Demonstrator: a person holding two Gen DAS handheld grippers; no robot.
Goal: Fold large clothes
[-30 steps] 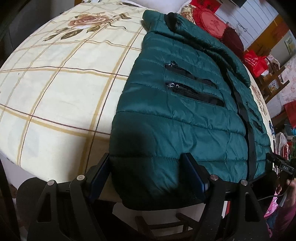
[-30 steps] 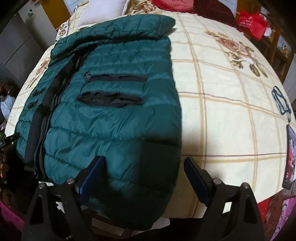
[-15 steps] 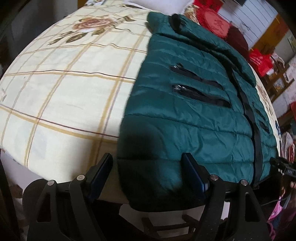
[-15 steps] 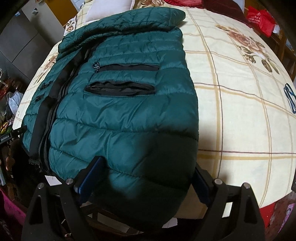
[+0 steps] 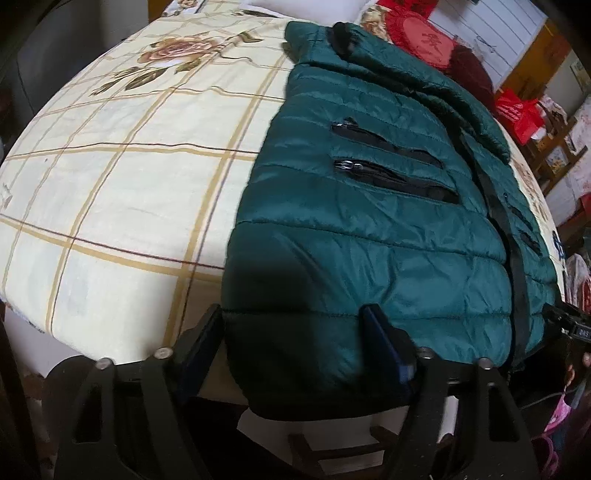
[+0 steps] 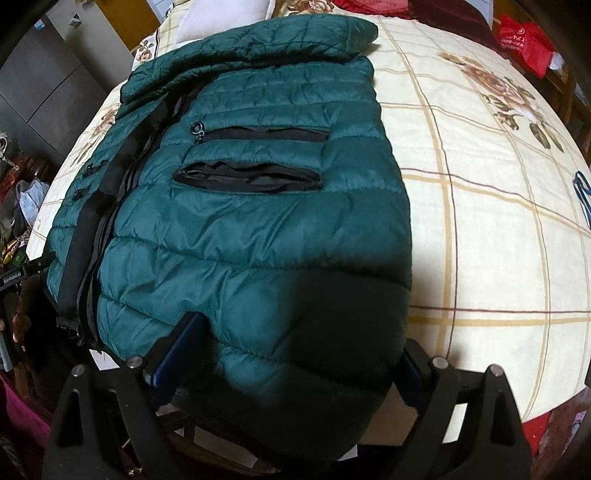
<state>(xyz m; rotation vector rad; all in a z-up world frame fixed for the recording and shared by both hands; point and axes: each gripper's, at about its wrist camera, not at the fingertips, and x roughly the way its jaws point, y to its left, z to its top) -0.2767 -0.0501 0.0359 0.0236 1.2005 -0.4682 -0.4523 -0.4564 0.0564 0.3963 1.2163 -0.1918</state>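
Note:
A dark green puffer jacket [image 5: 369,229] lies front up on the bed, zip closed and black pocket openings showing. Its hem hangs over the near edge of the mattress. My left gripper [image 5: 295,321] straddles the hem's left corner. Its jaws are closing, with one finger [image 5: 207,332] at the jacket's side edge and the other on the quilting, and the fabric between them is not pinched. In the right wrist view the same jacket [image 6: 258,229] fills the gap of my right gripper [image 6: 299,350]. That gripper stands open over the hem's right corner, and its right finger is mostly hidden by the fabric.
The cream checked bedsheet [image 5: 129,184] with rose prints spreads out on both sides of the jacket [image 6: 498,221]. At the head of the bed lie a red cushion [image 5: 424,40] and a white pillow [image 6: 221,18]. A red bag [image 6: 524,40] and cluttered shelves stand beyond.
Both grippers have edged closer over the hem. The jacket's right corner now fills the right gripper's gap and covers its right finger. The left jaws look slightly narrower.

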